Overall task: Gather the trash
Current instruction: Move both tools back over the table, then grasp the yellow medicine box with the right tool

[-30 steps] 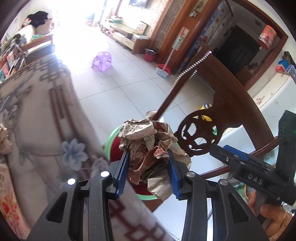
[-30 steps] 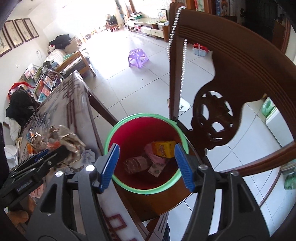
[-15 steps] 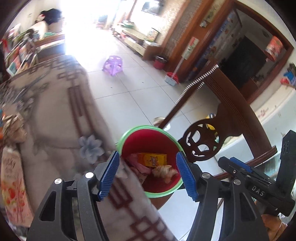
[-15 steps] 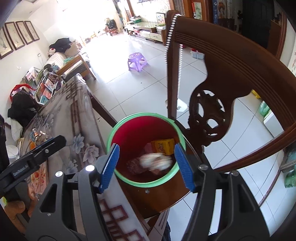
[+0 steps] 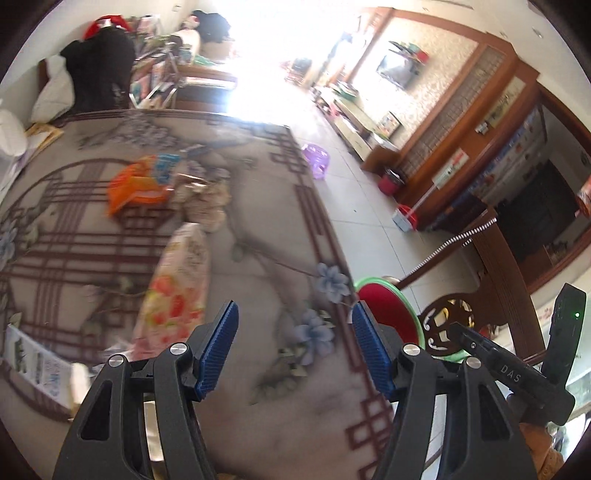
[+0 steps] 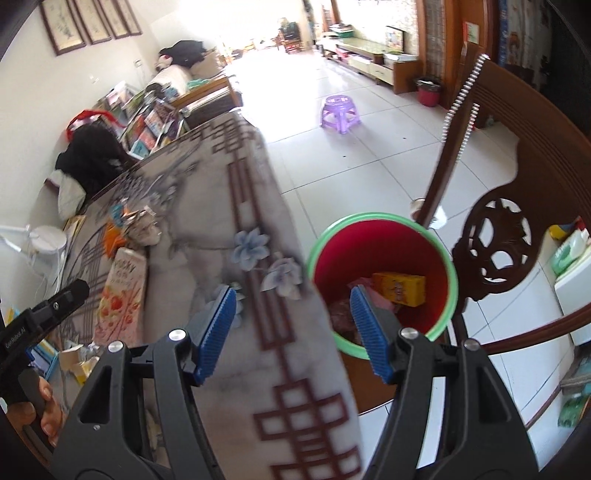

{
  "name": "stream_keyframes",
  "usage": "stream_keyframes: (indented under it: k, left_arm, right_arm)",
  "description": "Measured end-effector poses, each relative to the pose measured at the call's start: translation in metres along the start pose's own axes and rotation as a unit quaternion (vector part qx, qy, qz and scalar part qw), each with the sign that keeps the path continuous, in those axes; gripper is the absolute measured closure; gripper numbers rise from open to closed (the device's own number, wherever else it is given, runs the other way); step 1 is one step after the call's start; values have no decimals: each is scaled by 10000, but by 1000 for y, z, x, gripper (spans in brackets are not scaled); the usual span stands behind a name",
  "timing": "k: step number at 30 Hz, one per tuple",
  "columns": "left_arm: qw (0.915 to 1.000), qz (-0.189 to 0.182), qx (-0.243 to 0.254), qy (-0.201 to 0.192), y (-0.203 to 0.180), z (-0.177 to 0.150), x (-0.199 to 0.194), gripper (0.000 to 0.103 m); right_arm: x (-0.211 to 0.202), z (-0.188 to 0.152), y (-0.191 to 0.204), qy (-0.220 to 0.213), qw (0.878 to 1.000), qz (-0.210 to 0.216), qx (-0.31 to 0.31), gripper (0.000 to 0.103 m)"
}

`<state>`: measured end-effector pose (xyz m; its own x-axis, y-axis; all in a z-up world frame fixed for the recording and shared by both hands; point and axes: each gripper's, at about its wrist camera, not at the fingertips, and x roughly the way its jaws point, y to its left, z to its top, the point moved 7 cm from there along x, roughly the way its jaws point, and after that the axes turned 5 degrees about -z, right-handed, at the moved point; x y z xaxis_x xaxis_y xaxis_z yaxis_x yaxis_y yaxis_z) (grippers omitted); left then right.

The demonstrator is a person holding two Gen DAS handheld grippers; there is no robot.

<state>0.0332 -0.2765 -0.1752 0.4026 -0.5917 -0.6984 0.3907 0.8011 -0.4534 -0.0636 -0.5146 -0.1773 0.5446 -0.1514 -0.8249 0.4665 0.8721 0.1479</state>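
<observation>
Both grippers, left (image 5: 293, 345) and right (image 6: 291, 330), gape empty over the table (image 5: 258, 387); next, grab the snack box (image 5: 177, 288) for the bin (image 6: 384, 251).

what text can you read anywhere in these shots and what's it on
"DAS": on the right gripper, seen from the left wrist.
"Pocky": on the pink snack box lying on the table.
"CenRobot.AI", roughly: on the left gripper, small and hard to make out.
Yellow box in the bin: print too blurred to read.
Orange packet, wall frames: unreadable.
</observation>
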Motion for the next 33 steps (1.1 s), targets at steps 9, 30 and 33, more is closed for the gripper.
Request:
stream_keyframes:
  k: [9,30,33]
  left_arm:
    - [9987,236,-406,-193,85,-14,-47,42]
    - [9901,1128,-799,-264,239,-50,-131,42]
    - [9900,1179,-740,-234,246,-54,-137,42]
  right_arm:
    - [-5,-30,81,149,9983,175,-535,40]
    - [18,-187,278,1766,9566,1489,-1775,42]
    - [23,-191,289,1784,9566,1466,-1777,42]
